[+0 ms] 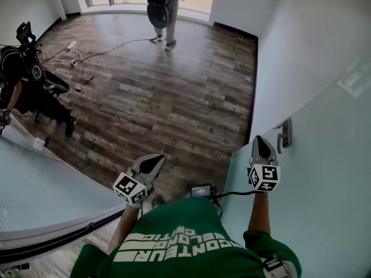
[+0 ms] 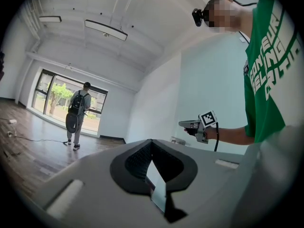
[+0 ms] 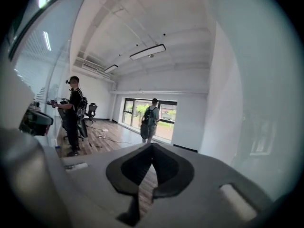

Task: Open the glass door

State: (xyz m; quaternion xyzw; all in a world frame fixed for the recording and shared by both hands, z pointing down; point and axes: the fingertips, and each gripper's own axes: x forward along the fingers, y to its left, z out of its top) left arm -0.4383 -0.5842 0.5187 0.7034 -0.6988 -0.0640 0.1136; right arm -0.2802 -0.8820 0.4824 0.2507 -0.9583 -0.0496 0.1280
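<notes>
Bordering plank floor [image 1: 162, 97], frosted glass door [image 1: 324, 201]

A person with a backpack [image 1: 162, 7] stands at the wood floor's [image 1: 174, 103] far edge, a cable [image 1: 116, 48] lying beside, another person [image 1: 26, 88] at its left edge.

The grey left hand-held gripper [image 2: 152, 142] has its jaws together, empty. At right, a green-shirted person [image 2: 268, 80] holds the right hand-held gripper [image 2: 182, 123]; far left stands a backpack-carrying person [image 2: 76, 113].
</notes>
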